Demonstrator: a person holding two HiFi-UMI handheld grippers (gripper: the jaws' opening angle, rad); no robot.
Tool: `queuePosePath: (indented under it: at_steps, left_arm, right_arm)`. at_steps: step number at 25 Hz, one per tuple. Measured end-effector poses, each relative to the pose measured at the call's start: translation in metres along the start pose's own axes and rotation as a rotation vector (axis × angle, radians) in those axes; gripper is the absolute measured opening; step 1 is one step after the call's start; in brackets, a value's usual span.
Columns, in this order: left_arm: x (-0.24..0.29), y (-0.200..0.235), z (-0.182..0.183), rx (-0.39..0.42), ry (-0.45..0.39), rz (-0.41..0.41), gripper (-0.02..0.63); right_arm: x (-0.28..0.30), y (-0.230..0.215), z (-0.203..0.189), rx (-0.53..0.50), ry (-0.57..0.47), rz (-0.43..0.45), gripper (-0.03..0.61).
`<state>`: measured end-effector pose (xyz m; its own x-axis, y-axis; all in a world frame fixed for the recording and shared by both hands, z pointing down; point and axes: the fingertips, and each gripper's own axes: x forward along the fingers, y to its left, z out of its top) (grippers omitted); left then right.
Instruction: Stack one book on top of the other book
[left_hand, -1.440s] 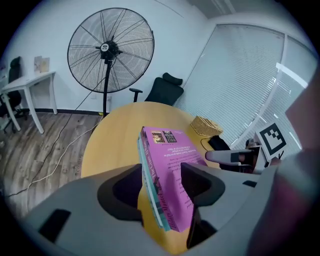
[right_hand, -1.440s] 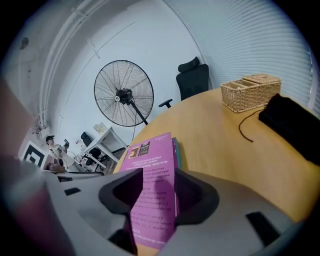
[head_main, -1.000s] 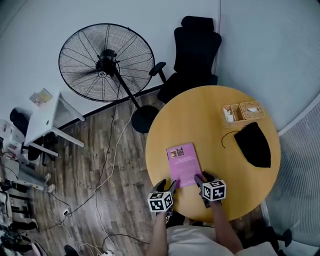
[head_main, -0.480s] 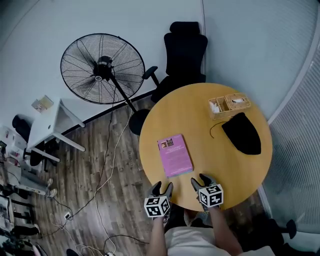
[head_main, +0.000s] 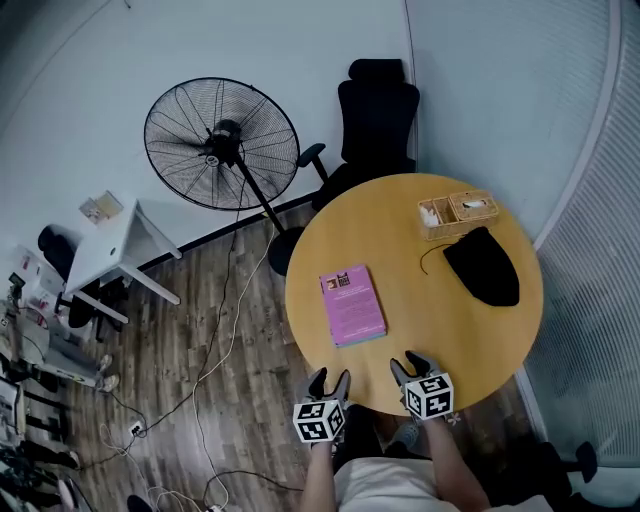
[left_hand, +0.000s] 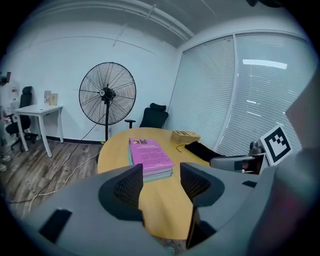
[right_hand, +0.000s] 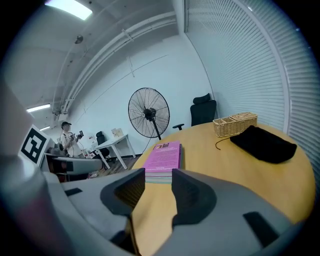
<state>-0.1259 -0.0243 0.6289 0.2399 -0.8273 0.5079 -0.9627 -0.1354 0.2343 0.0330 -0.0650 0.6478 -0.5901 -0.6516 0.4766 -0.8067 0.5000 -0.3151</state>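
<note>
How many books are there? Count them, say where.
2. The pink book lies on the round table; the second book sits directly beneath it, only its edges showing.

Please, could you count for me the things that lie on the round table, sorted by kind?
Books: 2, the pink book on top of the teal-edged book
Wicker baskets: 2, side by side
Black pouch: 1
Total: 5

Left gripper (head_main: 329, 380): I pulled it back from the pink book (head_main: 351, 305)
Right gripper (head_main: 409, 364): pulled back too, jaws just narrowed, nothing between them
</note>
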Motion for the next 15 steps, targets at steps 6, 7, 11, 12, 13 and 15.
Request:
queuePosePath:
  at_steps: [6, 7, 11, 12, 13, 15]
  left_arm:
    - [-0.016, 0.003, 0.000, 0.007, -0.035, 0.037, 0.162]
    - [-0.018, 0.003, 0.000, 0.008, -0.040, 0.040, 0.149]
    - [-0.025, 0.003, 0.003, 0.019, -0.054, 0.044, 0.120]
    - [-0.026, 0.004, 0.004, 0.021, -0.056, 0.042, 0.109]
    - [-0.027, 0.003, 0.004, 0.023, -0.058, 0.037, 0.100]
    - [-0.028, 0.001, 0.004, 0.019, -0.062, 0.016, 0.072]
  right_arm:
    - [-0.009, 0.006, -0.006, -0.025, -0.001, 0.004, 0.136]
    - [-0.011, 0.006, -0.006, -0.028, -0.001, 0.004, 0.133]
    - [-0.013, 0.011, -0.003, -0.035, -0.012, 0.002, 0.108]
    - [-0.013, 0.012, -0.002, -0.037, -0.013, 0.004, 0.098]
    - [-0.013, 0.014, -0.003, -0.038, -0.014, 0.007, 0.091]
    - [-0.012, 0.017, -0.003, -0.045, -0.013, 0.017, 0.076]
